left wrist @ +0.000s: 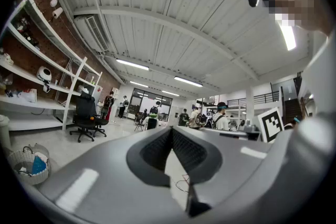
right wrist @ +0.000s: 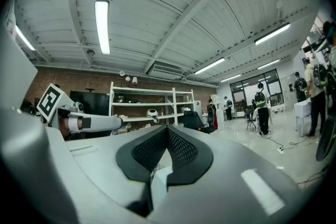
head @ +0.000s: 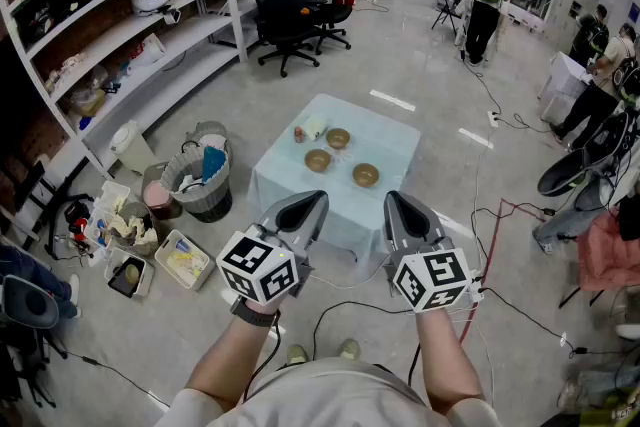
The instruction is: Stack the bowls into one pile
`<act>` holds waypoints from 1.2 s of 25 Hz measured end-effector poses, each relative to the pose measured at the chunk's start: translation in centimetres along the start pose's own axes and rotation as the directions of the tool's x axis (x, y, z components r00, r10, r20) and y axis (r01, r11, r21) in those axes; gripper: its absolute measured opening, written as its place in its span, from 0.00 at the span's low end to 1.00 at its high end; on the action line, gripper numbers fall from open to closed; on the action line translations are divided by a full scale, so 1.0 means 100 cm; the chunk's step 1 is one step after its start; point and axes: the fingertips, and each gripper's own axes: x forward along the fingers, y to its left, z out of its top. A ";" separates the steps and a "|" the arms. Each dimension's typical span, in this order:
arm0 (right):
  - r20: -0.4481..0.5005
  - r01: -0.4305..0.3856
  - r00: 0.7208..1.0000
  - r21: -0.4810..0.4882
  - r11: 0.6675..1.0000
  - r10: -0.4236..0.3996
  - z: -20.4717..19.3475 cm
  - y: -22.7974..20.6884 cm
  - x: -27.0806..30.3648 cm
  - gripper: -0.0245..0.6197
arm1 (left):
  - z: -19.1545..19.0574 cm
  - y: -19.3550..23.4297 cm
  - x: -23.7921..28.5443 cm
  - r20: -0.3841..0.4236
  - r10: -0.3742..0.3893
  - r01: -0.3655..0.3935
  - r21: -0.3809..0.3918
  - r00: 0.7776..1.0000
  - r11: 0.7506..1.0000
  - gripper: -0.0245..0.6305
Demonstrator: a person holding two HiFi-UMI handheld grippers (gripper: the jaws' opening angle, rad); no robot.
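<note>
Three brown bowls stand apart on a small table with a pale blue cloth in the head view: one at the back, one at the left, one at the front right. My left gripper and right gripper hover side by side just short of the table's near edge, well above the floor. Both are shut with nothing between the jaws. The left gripper view and the right gripper view look out level across the room and show no bowl.
A small white and red item lies at the table's back left. Baskets and bins crowd the floor to the left, below long shelves. Cables and a red frame lie near my feet. An office chair and people stand farther back.
</note>
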 end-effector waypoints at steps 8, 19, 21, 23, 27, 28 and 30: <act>0.002 -0.013 1.000 0.006 1.000 0.013 -0.001 -0.002 -0.011 0.05 | -0.004 -0.012 0.000 0.009 0.000 0.000 0.002 1.000 1.000 0.05; 0.052 -0.041 0.998 0.064 0.997 0.038 0.004 -0.027 -0.024 0.05 | -0.006 -0.019 0.011 0.017 0.025 -0.026 0.017 1.000 1.000 0.05; 0.049 -0.048 0.998 0.072 0.996 0.044 0.000 -0.034 -0.022 0.05 | -0.010 -0.017 0.017 0.012 0.038 -0.038 0.015 0.999 0.999 0.05; 0.048 -0.056 0.997 0.076 0.996 0.053 -0.004 -0.042 -0.023 0.05 | -0.013 -0.019 0.023 0.015 0.049 -0.050 0.016 0.999 0.999 0.05; 0.049 -0.067 0.997 0.082 0.994 0.063 -0.008 -0.063 -0.029 0.05 | -0.018 -0.030 0.035 0.032 0.068 -0.069 0.017 0.997 0.997 0.05; 0.051 -0.068 0.997 0.084 0.994 0.064 -0.007 -0.066 -0.029 0.05 | -0.018 -0.032 0.037 0.034 0.073 -0.074 0.017 0.997 0.997 0.05; 0.055 -0.070 0.996 0.084 0.994 0.066 -0.002 -0.071 -0.026 0.05 | -0.015 -0.031 0.040 0.037 0.081 -0.081 0.019 0.996 0.997 0.05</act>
